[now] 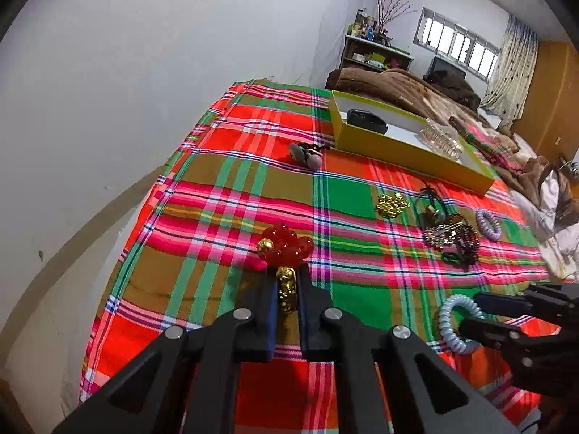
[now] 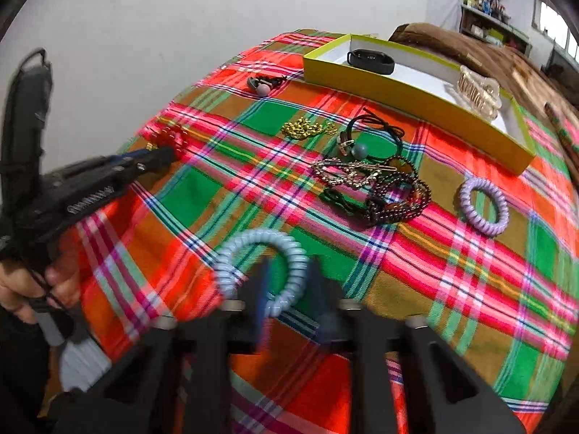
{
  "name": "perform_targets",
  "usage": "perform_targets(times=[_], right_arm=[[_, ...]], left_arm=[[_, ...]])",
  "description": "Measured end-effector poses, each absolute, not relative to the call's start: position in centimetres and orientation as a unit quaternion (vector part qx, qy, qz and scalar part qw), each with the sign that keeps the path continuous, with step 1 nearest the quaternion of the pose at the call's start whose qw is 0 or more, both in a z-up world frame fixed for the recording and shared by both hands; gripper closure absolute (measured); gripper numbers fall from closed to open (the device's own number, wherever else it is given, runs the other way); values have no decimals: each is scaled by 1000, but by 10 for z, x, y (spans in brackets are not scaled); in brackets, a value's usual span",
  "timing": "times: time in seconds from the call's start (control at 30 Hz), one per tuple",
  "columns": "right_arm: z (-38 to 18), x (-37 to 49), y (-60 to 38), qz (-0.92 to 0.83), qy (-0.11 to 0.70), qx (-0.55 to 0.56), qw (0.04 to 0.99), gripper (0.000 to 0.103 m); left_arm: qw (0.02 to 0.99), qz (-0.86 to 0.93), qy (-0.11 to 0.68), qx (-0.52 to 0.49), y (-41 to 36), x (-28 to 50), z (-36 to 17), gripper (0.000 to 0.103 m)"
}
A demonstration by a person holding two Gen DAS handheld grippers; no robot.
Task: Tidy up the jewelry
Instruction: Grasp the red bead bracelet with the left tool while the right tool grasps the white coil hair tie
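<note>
My left gripper (image 1: 287, 278) is shut on the gold charm of a red bead bracelet (image 1: 286, 246) lying on the plaid cloth. It shows at the left of the right wrist view (image 2: 164, 153). My right gripper (image 2: 289, 275) is open around the near side of a light blue coil hair tie (image 2: 262, 271), one finger inside the ring. This shows at lower right in the left wrist view (image 1: 470, 320). A yellow box (image 1: 409, 144) at the back holds a black band (image 1: 367, 121) and a clear claw clip (image 1: 441, 135).
On the cloth lie a gold chain (image 2: 305, 128), a heap of dark bead bracelets and hair ties (image 2: 380, 184), a purple coil tie (image 2: 485, 206) and a bobble hair tie (image 2: 264, 85). A white wall runs along the left. A brown blanket lies beyond the box.
</note>
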State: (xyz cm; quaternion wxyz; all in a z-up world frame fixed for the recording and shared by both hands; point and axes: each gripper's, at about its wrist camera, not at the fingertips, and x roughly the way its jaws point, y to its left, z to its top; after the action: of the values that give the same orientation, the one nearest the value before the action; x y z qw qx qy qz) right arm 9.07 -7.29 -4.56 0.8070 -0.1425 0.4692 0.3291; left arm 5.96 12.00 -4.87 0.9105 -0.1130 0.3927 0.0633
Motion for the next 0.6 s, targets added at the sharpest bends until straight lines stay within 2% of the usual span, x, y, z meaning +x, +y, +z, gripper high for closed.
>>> perform_targets(times=[0.6], right_arm=[[2,89,-119,309,424,-74,848,94]], left_arm=[[927,30,355,-112,92,38,-1,93]])
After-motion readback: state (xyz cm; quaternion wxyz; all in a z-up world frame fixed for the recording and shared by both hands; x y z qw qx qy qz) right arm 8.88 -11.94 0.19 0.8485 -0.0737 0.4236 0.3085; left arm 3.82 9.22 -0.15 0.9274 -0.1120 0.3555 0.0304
